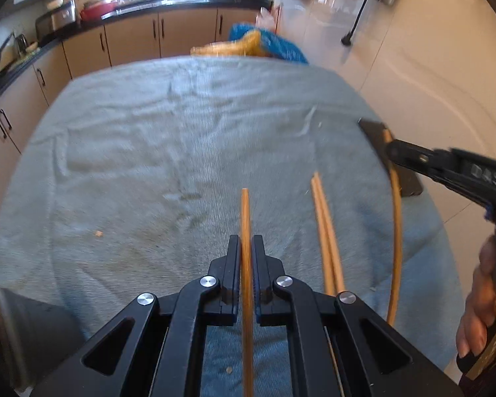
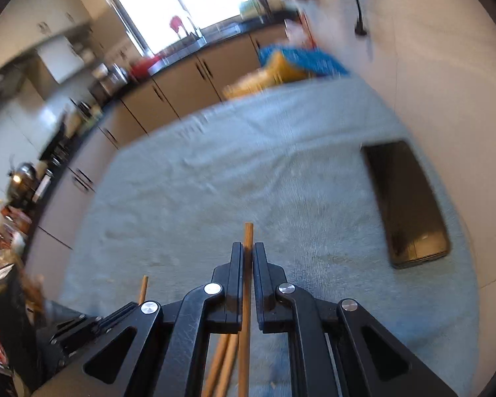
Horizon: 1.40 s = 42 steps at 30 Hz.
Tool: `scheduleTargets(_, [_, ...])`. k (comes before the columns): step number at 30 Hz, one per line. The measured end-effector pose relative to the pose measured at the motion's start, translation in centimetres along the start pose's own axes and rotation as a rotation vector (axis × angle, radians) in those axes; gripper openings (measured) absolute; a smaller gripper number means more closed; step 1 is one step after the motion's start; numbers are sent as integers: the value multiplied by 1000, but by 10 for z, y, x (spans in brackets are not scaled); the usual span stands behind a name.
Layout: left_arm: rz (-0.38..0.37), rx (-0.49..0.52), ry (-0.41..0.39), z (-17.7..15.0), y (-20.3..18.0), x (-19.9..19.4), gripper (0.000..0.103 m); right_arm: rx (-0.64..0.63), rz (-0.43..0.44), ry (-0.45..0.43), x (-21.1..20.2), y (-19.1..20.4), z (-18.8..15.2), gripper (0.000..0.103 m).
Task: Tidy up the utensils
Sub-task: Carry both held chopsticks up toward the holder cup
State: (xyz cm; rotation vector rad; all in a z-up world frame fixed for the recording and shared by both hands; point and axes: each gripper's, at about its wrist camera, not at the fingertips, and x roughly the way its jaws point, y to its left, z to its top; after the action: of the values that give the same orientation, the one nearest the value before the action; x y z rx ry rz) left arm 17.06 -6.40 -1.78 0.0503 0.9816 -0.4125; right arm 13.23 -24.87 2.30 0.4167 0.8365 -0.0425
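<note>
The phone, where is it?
The phone lies flat on the blue towel near its right edge, to the right of the right gripper.

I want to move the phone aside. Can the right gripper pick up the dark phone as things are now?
Probably not yet: the right gripper is shut on a chopstick. The phone lies uncovered on the towel, so only that blocks it.

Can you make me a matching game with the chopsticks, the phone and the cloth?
Things:
1. chopstick in the left gripper
2. pair of loose chopsticks
3. black phone
4. cloth

States:
A. lying side by side on the cloth
B. pale blue-grey, covering the table
C. pinched between two black fingers
D. flat near the cloth's right edge

Pairs: 1-C, 2-A, 3-D, 4-B
</note>
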Motion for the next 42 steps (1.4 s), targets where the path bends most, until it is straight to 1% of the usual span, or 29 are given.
scheduleTargets(1, [1, -1, -22, 0, 0, -10, 6, -5, 12, -27, -11, 1, -2, 6])
scheduleTargets(2, [4, 1, -40, -1, -1, -18, 6, -11, 35, -71, -28, 3, -6, 6])
scheduleTargets(5, [10, 9, -96, -3, -2, -43, 6, -39, 57, -164, -61, 10, -18, 6])
scheduleTargets(9, [11, 15, -164, -9, -3, -76, 6, -66, 91, -245, -89, 21, -35, 6])
scheduleTargets(11, [14, 16, -185, -12, -4, -87, 6, -77, 97, -284, -104, 26, -45, 6])
scheduleTargets(15, [14, 14, -217, -19, -3, -108, 6, -110, 106, -335, -120, 36, -56, 6])
scheduleTargets(20, [8, 9, -248, -25, 0, -126, 6, -125, 116, -374, -132, 45, -65, 6])
scheduleTargets(26, [10, -1, -262, -29, 7, -136, 6, -132, 124, -402, -143, 50, -72, 6])
scheduleTargets(36, [7, -16, -309, -31, 12, -158, 6, -150, 127, -429, -153, 61, -73, 6])
scheduleTargets(42, [14, -22, -318, -30, 12, -164, 6, -151, 133, -440, -155, 61, -72, 6])
